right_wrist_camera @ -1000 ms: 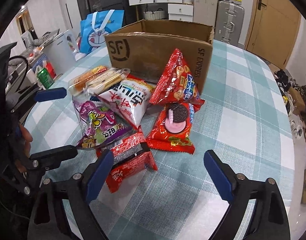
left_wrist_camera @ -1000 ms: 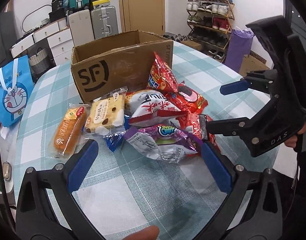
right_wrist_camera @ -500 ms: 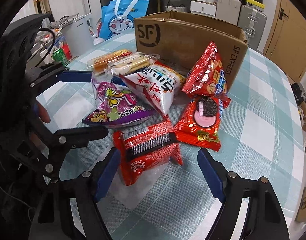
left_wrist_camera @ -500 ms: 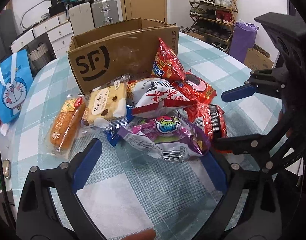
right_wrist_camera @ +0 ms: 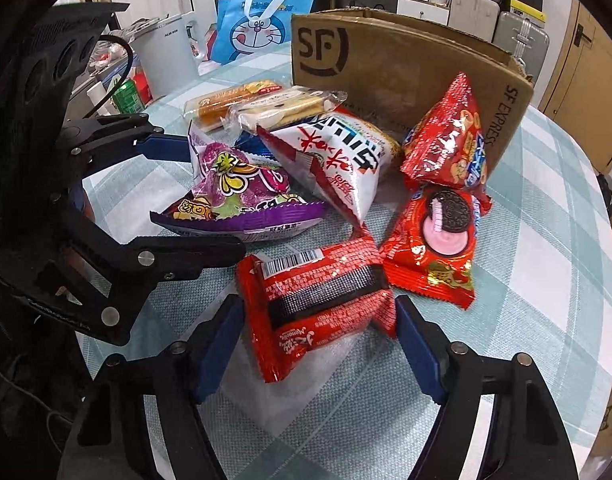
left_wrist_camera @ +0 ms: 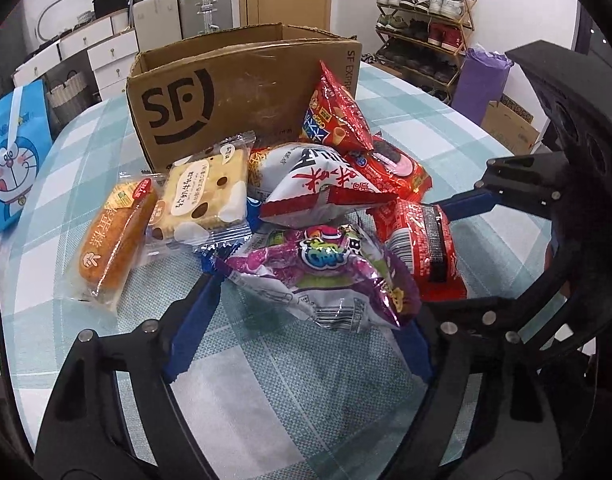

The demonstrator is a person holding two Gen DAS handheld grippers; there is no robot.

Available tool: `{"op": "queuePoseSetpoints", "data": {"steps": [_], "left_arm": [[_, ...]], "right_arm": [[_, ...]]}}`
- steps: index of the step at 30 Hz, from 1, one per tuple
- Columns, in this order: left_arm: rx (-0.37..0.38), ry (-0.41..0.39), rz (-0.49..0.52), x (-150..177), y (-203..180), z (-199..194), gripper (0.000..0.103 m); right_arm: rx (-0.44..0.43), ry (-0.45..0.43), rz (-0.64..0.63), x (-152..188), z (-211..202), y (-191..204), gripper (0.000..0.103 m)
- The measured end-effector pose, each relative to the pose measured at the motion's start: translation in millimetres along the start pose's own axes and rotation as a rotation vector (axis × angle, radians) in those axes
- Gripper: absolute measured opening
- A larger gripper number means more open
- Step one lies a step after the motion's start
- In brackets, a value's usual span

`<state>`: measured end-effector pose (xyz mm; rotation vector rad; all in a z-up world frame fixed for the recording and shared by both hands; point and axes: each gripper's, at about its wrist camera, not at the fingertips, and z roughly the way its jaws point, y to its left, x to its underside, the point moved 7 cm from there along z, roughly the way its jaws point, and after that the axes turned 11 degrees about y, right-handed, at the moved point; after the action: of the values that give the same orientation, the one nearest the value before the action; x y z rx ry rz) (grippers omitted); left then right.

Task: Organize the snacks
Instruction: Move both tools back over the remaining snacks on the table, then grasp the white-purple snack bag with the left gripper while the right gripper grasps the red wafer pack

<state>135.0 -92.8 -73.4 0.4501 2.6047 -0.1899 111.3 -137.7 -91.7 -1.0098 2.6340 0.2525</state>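
Several snack packs lie heaped on the checked table in front of an open cardboard box. My left gripper points down at a purple foil bag. Its jaws are closing with the bag between the blue pads, which are at the bag's ends but not clearly pressing. My right gripper straddles a red packet with a black band; its jaws are closing too, with the pads just beside the packet. A white bag with red lettering, a red cone-snack bag and a red cookie pack lie behind.
A wrapped bread roll and a wrapped cake slice lie left of the heap. A blue cartoon bag stands beyond the table's left edge. A green can and a white appliance sit off the table. A shoe rack stands behind.
Both grippers have come down closer to the heap and their jaws have narrowed. The left now brackets the purple bag and the right brackets the red packet.
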Motion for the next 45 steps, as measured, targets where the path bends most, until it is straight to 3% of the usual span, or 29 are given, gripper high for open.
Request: {"op": "queuePoseSetpoints", "data": {"steps": [7,9,13,23,37,45], "left_arm": [[0.032,-0.008,-0.013,-1,-2,4,0.069],[0.044,-0.01,-0.008,-1,-4,3,0.06],[0.028,-0.019,0.006,0,-6,1,0.057],[0.028,-0.063,0.007,-2,-4,-12,0.053],[0.023,-0.099,0.025,-1,-5,-23,0.048],[0.037,-0.066,0.014,-1,-4,-15,0.057]], "right_arm": [[0.015,-0.013,-0.007,-5,5,3,0.075],[0.016,-0.017,-0.005,-6,6,2,0.073],[0.006,-0.031,-0.004,-9,5,2,0.068],[-0.019,-0.063,-0.042,-3,-7,7,0.051],[-0.024,-0.085,-0.056,4,-19,7,0.051],[-0.018,-0.066,-0.056,4,-15,6,0.051]]}}
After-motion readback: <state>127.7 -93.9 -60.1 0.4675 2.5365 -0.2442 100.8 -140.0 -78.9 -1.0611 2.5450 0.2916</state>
